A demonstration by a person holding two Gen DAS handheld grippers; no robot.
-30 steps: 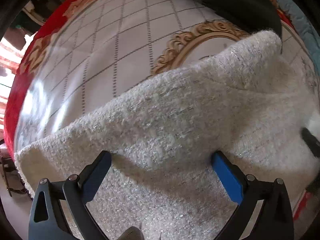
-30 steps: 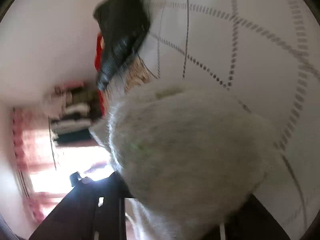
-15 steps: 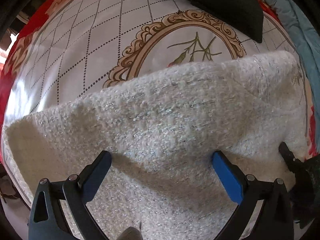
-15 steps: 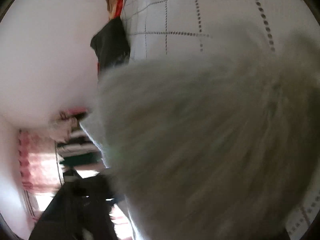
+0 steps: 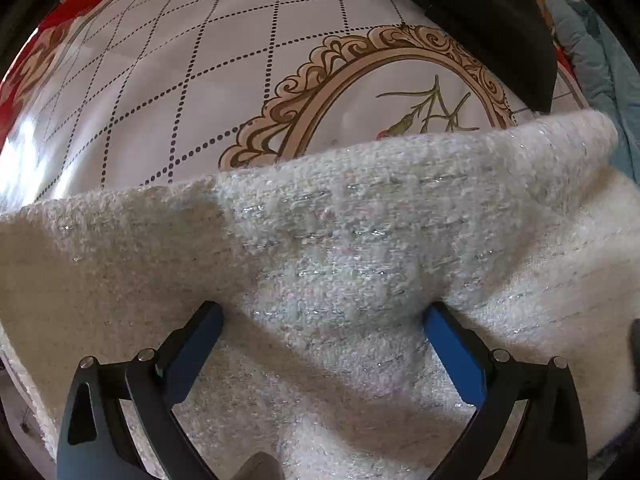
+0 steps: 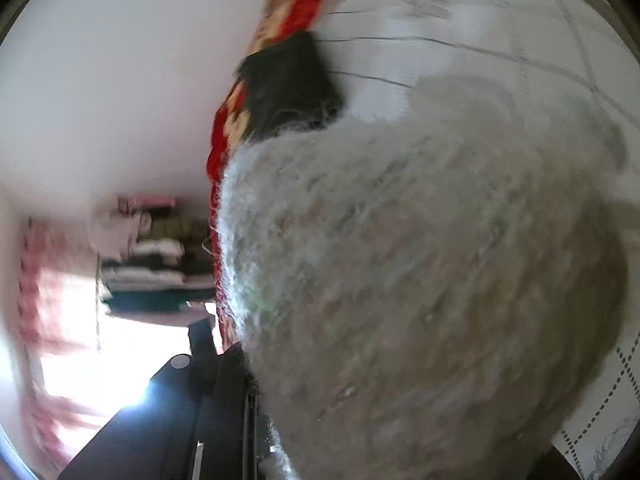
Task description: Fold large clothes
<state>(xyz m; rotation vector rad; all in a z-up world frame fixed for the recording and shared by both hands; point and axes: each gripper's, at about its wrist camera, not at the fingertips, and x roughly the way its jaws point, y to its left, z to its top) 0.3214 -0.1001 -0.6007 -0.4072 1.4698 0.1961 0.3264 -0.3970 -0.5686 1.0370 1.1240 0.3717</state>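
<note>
The white tweed garment (image 5: 340, 264) lay draped across the near part of a bed, over a quilted bedspread (image 5: 168, 92) printed with a dotted lattice and an ornate oval medallion (image 5: 400, 76). The garment's far edge just covered the near rim of that medallion. A dark garment (image 5: 484, 12) lay beyond the medallion, apart from the white one.

The left gripper (image 5: 324, 328) pointed down over the white cloth with its blue-padded jaws standing wide apart. A raised fold of fabric sat between them, but the pads did not appear to pinch it.

In the right wrist view, blurred woolly fabric filled most of the picture. The right gripper (image 6: 256, 400) showed only as a dark finger at the cloth's edge. Its jaws had just been closing, with the fabric seemingly bunched between them, though a firm pinch could not be confirmed.

The cloth looked thick, soft and fairly heavy, with a rough nubbly weave that should grip well and hardly slip. It would sag and bulge instead of creasing sharply, so hems and corners seemed the best places to take hold.
</note>
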